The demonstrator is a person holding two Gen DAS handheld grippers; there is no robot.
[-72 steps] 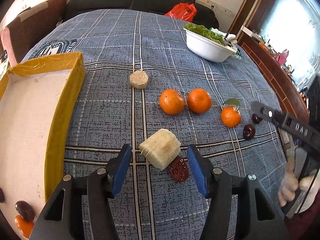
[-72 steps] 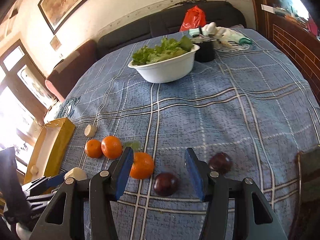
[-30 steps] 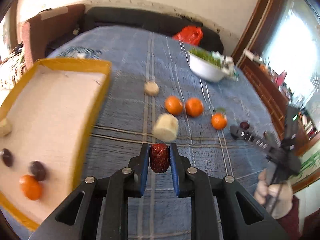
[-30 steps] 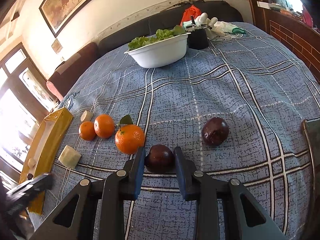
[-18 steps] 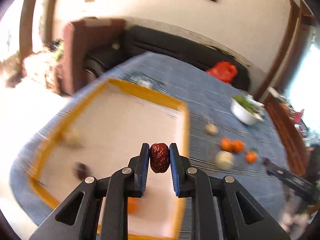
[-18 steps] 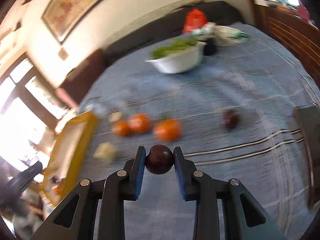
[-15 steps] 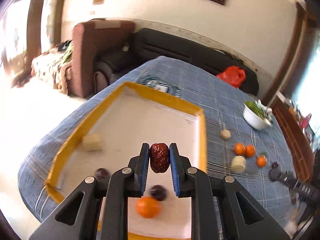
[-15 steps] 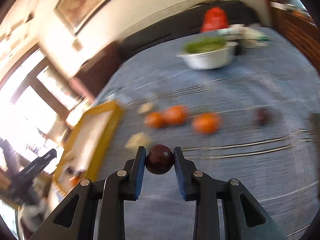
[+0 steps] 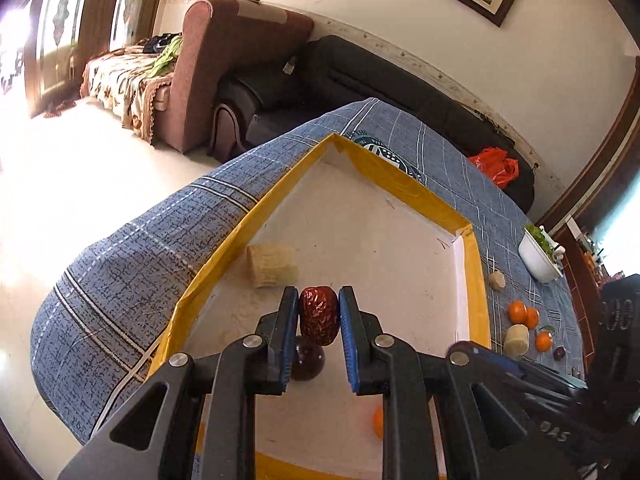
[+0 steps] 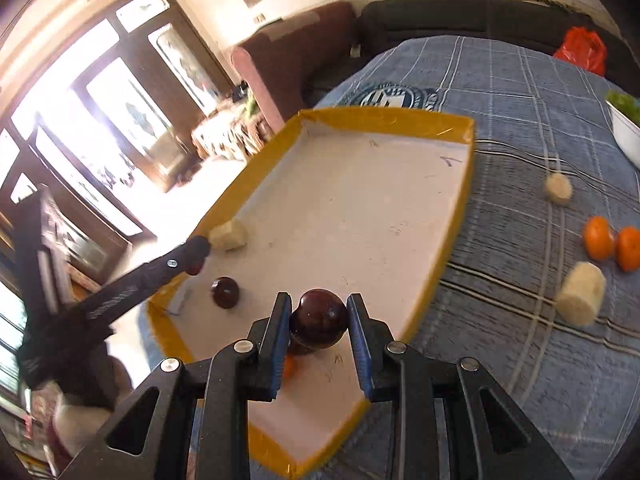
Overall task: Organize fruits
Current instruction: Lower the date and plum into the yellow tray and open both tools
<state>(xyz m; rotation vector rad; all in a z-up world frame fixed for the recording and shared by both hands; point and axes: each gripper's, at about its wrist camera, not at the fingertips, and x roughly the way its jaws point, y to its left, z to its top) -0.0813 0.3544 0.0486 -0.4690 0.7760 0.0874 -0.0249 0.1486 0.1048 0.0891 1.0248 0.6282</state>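
My left gripper point(image 9: 319, 316) is shut on a wrinkled red date point(image 9: 319, 315) and hangs over the yellow-rimmed tray point(image 9: 400, 188). Under it lie a dark plum point(image 9: 307, 358), a pale cut chunk point(image 9: 272, 266) and part of an orange point(image 9: 378, 422). My right gripper point(image 10: 319, 316) is shut on a dark round plum point(image 10: 319, 317) above the same tray point(image 10: 456, 216), near its front end. In the right wrist view the left gripper point(image 10: 196, 260) reaches in from the left, beside the pale chunk point(image 10: 229, 234) and a plum point(image 10: 225, 291).
On the blue checked cloth right of the tray lie oranges point(image 10: 598, 238), two pale chunks point(image 10: 581, 298) and, further off, a white bowl of greens point(image 9: 540, 254). The table edge drops to the floor left of the tray point(image 9: 120, 280). Sofas stand behind.
Both grippers closed on their fruit, lifted it off the cloth and swung left to the tray. The date and plum now hang over the tray floor.
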